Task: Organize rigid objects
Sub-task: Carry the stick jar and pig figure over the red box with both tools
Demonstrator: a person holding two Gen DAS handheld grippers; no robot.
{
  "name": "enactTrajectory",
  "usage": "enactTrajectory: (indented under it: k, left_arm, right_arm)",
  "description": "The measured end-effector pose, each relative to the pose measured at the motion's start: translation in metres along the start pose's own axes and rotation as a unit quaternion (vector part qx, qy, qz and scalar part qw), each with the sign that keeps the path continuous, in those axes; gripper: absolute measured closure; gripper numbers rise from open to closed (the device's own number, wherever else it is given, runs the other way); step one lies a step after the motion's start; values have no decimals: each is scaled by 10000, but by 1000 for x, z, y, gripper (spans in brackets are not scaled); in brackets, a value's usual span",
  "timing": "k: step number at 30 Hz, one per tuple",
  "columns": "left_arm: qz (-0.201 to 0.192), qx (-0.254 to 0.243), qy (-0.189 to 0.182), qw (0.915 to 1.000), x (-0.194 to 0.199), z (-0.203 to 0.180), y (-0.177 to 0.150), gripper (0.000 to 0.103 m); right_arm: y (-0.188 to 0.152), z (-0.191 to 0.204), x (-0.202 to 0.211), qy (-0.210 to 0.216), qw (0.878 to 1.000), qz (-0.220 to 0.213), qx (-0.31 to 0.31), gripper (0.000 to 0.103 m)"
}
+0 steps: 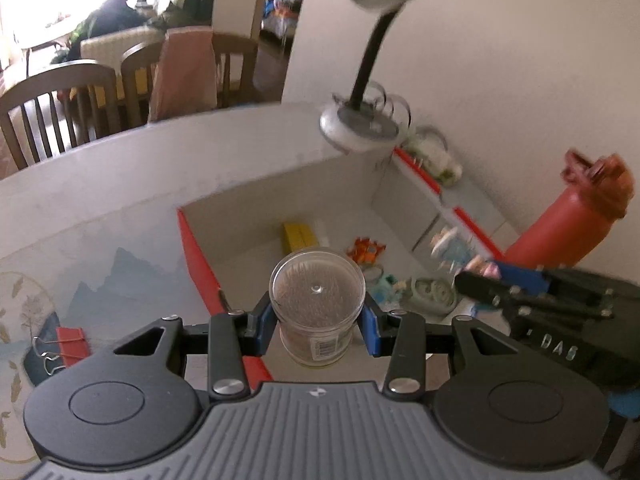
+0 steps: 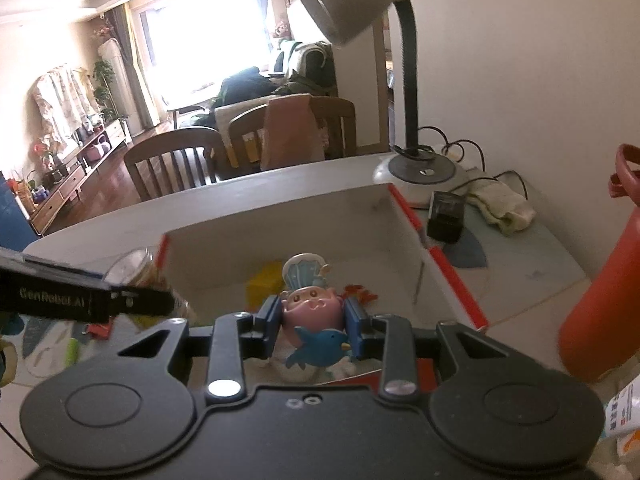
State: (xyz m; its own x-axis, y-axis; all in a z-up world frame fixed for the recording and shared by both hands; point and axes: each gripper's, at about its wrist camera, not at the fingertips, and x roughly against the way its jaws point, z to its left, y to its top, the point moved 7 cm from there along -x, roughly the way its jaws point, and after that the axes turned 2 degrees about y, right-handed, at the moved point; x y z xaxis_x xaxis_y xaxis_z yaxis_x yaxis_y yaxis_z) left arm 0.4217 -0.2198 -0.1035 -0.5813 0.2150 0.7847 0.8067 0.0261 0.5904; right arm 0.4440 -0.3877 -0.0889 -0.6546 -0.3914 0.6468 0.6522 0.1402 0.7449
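The left gripper clamps a toothpick jar by its slick, stiff sides over the box. The right gripper pinches a light, brittle figurine at its waist above that box.

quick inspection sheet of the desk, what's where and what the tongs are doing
surface: pale desk with a printed mat
job's things: toothpick jar, toy figure, open box holding a yellow block and small toys
clutter: red bottle, binder clips, cloth, black cube
grippers: left tongs shut on jar; right tongs shut on figure
cables: lamp cord coiled behind its base
surroundings: wooden chairs, bright window
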Motion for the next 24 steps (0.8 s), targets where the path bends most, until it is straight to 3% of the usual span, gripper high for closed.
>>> enactTrajectory:
  k: [14, 24]
  left_arm:
    - [983, -315, 401, 9938, -66, -25, -22, 61]
    - [1095, -404, 749, 9903, -88, -24, -17, 61]
  right_arm:
    - [-12, -28, -59, -92, 9981, 562, 251, 70]
    - [-20, -32, -84, -45, 9953, 853, 451, 70]
